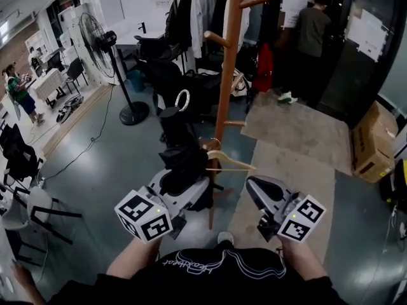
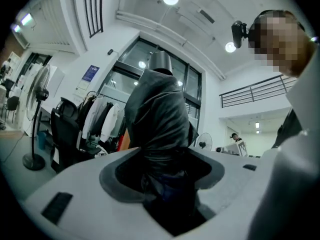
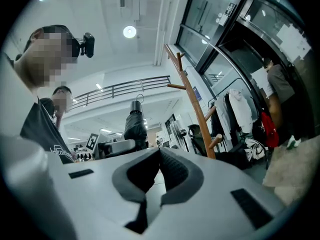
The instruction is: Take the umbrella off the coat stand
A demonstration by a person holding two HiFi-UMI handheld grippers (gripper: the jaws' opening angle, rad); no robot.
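The folded black umbrella (image 1: 180, 161) stands upright just left of the wooden coat stand (image 1: 227, 62), with its loop at the top. The left tongs (image 1: 183, 186) are clamped on its lower part, and dark fabric is bunched between the pads (image 2: 120, 176). To the near right of the pole, the right tongs (image 1: 253, 184) are closed together and hold nothing.

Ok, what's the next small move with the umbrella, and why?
Probably draw the umbrella toward you and left: the left gripper is clamped on it, it looks free of the coat stand's pegs, but the wooden hanger sits close.
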